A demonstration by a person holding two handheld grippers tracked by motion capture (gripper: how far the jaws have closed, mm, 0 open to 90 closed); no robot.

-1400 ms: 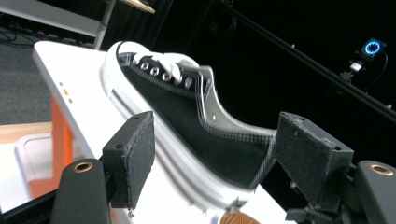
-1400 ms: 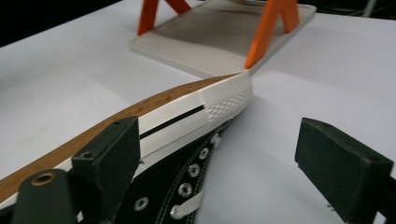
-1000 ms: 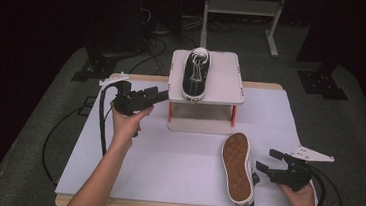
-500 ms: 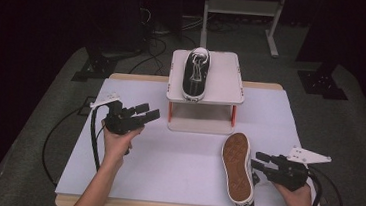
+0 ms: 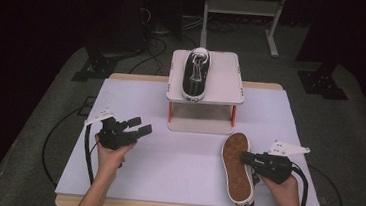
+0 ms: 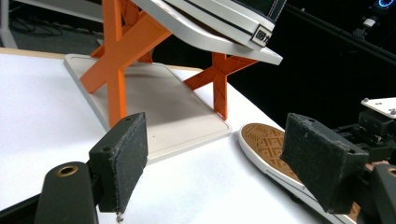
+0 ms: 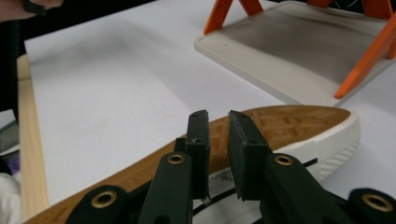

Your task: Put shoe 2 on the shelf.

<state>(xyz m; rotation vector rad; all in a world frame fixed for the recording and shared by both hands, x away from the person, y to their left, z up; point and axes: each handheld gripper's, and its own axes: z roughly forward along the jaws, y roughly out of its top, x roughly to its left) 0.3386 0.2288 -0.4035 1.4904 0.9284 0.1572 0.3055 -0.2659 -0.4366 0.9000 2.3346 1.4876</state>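
Shoe (image 5: 238, 170) lying on its side on the desk (image 5: 175, 167), at about five o'clock in the high view, its brown sole facing the left hand. A second shoe (image 5: 195, 73) is sitting upright on the stand (image 5: 225, 86) at twelve o'clock.

The right gripper (image 5: 245, 157) has moved in from the right since a second ago and is now touching the side of the fallen shoe. Its jaws have just been closing. In the right gripper view they are standing almost together at the shoe's upper edge, with a thin gap between the pads (image 7: 198, 140); whether any part of the shoe is pinched there is not clear. This probably means a grasp on the shoe is beginning, likely to lift it to the stand beside its partner.

The left gripper (image 5: 138, 127) has dropped from beside the stand toward the desk at eight o'clock. Its jaws have just been opening and are now standing wide and empty.

The fallen shoe's long axis is running from twelve to six o'clock, tilted slightly, nearly matching the shoe on the stand. Which end is the toe is hard to tell.
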